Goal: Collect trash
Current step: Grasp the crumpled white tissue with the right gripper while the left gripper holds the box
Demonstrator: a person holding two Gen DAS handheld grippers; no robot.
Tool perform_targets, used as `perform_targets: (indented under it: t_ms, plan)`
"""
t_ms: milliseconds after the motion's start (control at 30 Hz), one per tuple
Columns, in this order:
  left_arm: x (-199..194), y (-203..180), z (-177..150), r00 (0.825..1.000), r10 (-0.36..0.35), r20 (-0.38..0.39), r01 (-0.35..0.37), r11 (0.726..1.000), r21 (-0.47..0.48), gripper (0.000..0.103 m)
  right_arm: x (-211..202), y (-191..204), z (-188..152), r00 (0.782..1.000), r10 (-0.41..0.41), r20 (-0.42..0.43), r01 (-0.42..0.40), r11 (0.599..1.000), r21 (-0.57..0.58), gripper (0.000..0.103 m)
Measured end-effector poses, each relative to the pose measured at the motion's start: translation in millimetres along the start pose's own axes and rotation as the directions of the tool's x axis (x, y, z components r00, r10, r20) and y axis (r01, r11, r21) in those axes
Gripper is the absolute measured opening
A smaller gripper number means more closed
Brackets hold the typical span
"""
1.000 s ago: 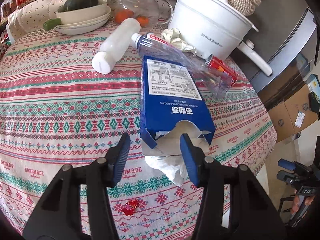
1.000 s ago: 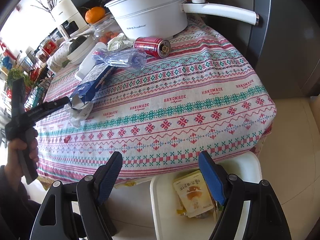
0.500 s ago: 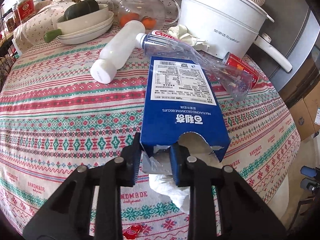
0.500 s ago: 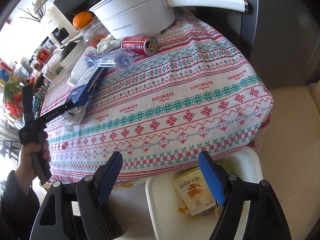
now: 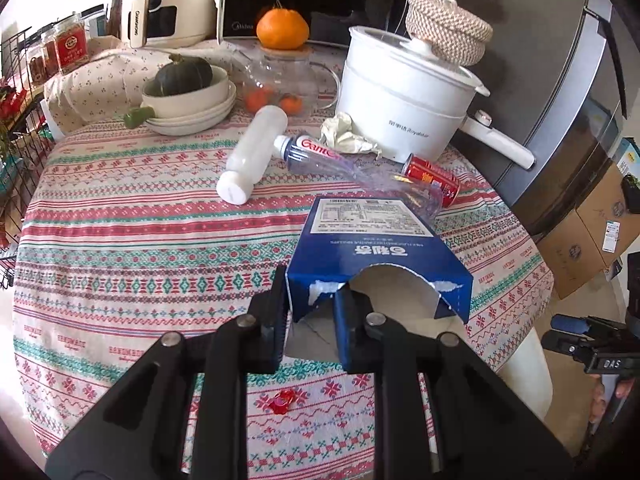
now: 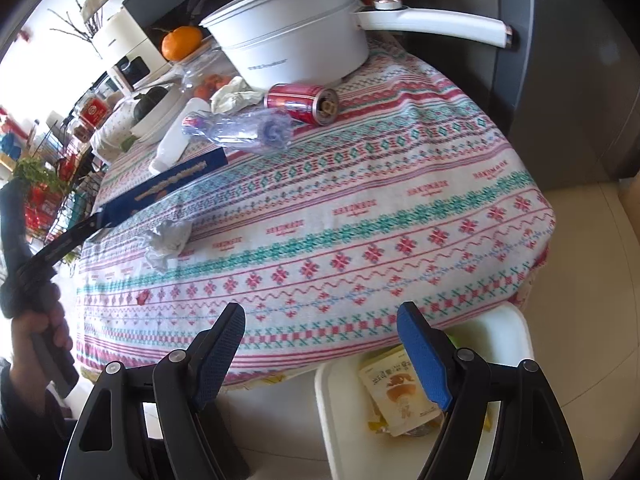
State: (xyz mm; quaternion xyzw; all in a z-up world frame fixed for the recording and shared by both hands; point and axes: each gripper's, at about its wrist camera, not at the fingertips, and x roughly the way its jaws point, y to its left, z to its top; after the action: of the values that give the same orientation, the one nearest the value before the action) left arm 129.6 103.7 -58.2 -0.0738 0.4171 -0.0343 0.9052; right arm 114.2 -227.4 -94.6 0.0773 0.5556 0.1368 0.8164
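Pot [image 5: 404, 96]: "Royalstar"; tablecloth [image 6: 360, 216]: "HANDMADE"; oven [image 5: 240, 12]: "Midea".

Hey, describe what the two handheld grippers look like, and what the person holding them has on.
Both the left gripper and right gripper have black angular plastic arms with round silver pivot screws and flat blue textured pads. The right wrist view shows the left one's long black handle. The person's sleeve is dark. No cables show.

Blue box [image 5: 372, 240]; red can [image 5: 430, 174]; red-green patterned tablecloth [image 5: 140, 248].

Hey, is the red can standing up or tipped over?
Tipped over: the can lies on its side beside the pot, its top facing the camera.
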Motion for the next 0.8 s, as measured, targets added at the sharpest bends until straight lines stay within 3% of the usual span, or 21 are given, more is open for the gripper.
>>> perform_targets:
  t_ms: [167,433,633,800]
  plan:
    - [-35,26,-6,0.998,0.013,0.054,-0.013,1.000,-0.014,0.022,13,33,5,1.000,0.024,-0.007,-0.024,0.999,-0.021,0.080]
    - [-59,78,-22,0.996,0.073,0.042,-0.069,0.993,-0.094,0.022,48,98,16,0.998,0.065,-0.022,-0.066,0.996,-0.052,0.080]
    - [-64,107,-32,0.998,0.064,0.025,-0.059,0.985,-0.159,0.022,89,144,35,0.984,0.173,-0.040,-0.174,0.984,-0.023,0.080]
    - [-65,112,-32,0.998,0.059,0.026,-0.054,0.986,-0.155,0.022,125,156,37,0.974,0.222,-0.055,-0.219,0.974,0.053,0.077]
